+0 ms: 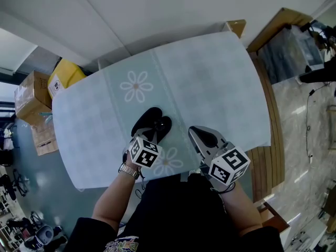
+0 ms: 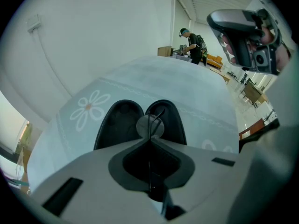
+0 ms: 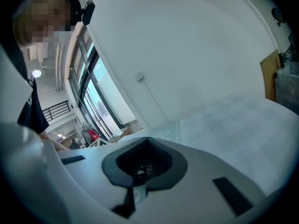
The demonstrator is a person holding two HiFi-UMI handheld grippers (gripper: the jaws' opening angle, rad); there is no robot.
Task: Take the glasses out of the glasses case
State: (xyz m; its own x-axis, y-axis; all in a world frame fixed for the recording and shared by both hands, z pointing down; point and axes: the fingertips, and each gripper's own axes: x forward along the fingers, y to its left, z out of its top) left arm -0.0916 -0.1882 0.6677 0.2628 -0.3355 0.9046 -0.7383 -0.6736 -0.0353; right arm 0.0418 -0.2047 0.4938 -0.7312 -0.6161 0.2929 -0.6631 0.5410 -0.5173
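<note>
— Where is the left gripper (image 1: 152, 136)?

— Out in front of the person, over the near half of the table (image 1: 210, 83), pointing away from the body. The left forearm (image 1: 113, 198) comes up from the bottom of the head view, with a watch (image 1: 128, 170) on the wrist.

— And its jaws?

— Pressed together on the glasses (image 2: 150, 125). In the left gripper view a thin dark wire of the frame runs down between them, and one round lens shows just past the tips.

— The case (image 1: 149, 121)?

— Black and open on the table, its two halves side by side just beyond that gripper. The lens shows against the join of the halves. Whether the glasses are clear of the case I can't tell.

— The right gripper (image 1: 194, 132)?

— Just beside the left one, to its right, near the table's front edge and apart from the case. The right forearm (image 1: 244, 209) reaches in from below too.

— Holding anything?

— No. The right gripper view shows its jaws closed on each other with nothing between them, aimed over the table toward the wall (image 3: 187, 55).
</note>
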